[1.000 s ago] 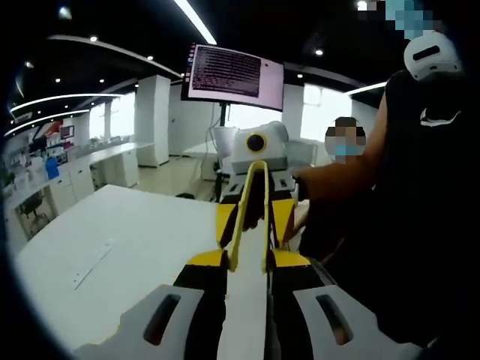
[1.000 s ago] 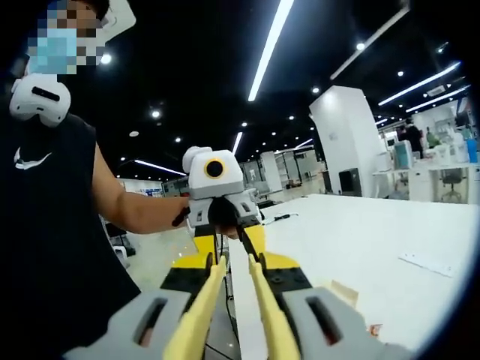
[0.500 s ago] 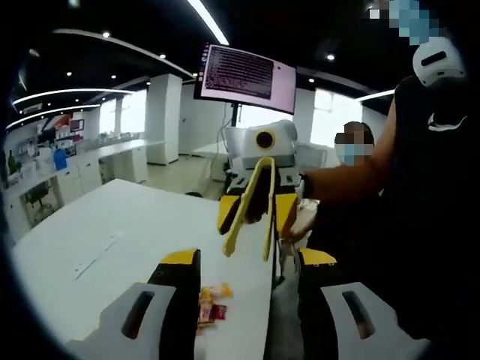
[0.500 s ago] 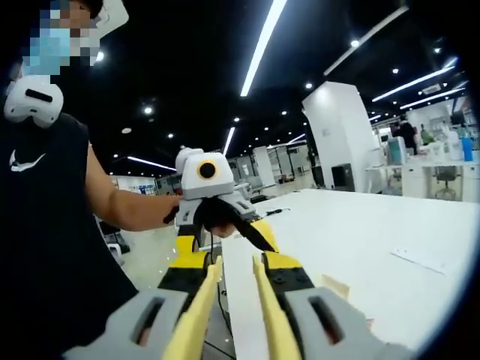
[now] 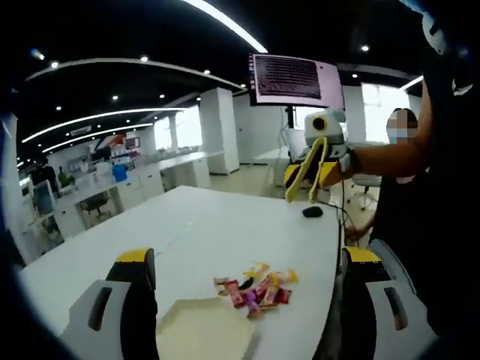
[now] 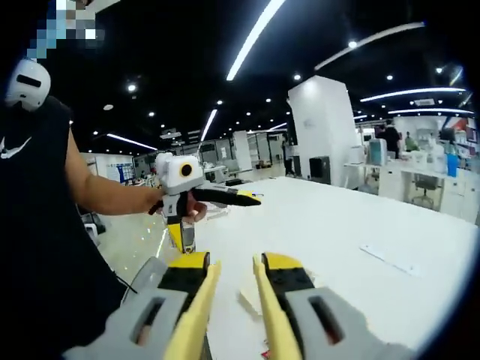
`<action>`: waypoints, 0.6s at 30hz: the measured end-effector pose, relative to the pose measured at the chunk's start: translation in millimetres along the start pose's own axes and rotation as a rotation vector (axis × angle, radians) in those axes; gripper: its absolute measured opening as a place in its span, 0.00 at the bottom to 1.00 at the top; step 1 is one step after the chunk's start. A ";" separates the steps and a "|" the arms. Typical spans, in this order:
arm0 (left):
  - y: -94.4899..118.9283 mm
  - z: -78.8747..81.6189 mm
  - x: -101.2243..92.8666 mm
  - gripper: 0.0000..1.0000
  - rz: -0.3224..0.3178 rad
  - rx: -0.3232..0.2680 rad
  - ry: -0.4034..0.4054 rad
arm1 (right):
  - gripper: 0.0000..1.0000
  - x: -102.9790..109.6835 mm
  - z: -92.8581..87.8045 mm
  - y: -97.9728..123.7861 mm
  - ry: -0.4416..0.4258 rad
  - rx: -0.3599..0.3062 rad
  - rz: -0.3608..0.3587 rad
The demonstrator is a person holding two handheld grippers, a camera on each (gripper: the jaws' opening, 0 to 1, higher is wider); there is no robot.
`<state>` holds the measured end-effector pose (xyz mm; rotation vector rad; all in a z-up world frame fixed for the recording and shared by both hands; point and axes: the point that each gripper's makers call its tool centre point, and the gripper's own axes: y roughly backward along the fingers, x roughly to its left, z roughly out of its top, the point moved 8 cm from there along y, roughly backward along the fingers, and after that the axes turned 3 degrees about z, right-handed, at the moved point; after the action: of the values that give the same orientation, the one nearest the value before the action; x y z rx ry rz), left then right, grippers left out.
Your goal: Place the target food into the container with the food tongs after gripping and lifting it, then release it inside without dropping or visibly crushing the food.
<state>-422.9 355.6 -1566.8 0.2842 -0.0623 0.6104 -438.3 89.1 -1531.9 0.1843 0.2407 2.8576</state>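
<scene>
The white table carries an empty pale hexagonal tray, with wrapped candies heaped just beside it. No candy has been lifted yet. The right gripper pinches yellow food tongs; the left gripper has its jaws spread wide.

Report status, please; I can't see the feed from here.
Left gripper open, holding nothing. Right gripper shut on yellow plastic food tongs, raised above the white table. Wrapped candies untouched beside pale hexagonal container. Nothing between.
</scene>
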 end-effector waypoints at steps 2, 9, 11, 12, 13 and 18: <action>9.8 -26.8 3.8 1.00 0.068 0.042 0.040 | 0.27 -2.5 -2.3 2.6 -0.002 0.018 -0.015; 39.8 -76.7 2.3 1.00 0.153 0.090 0.121 | 0.27 -8.2 -11.0 10.2 0.001 0.079 -0.074; 44.5 -83.4 -2.1 1.00 0.163 0.104 0.133 | 0.27 -10.8 -15.4 13.0 -0.002 0.102 -0.093; 47.4 -89.6 -5.1 1.00 0.177 0.112 0.123 | 0.27 -13.2 -19.0 15.3 -0.004 0.118 -0.113; 49.9 -96.8 -8.6 1.00 0.194 0.122 0.115 | 0.27 -14.8 -22.6 17.3 -0.006 0.128 -0.125; 54.3 -131.6 -25.1 1.00 0.216 0.165 0.130 | 0.27 -18.3 -33.4 23.4 -0.010 0.155 -0.158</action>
<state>-478.0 421.0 -1683.2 0.4005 0.0841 0.8493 -431.6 57.0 -1562.2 0.2000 0.4551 2.6812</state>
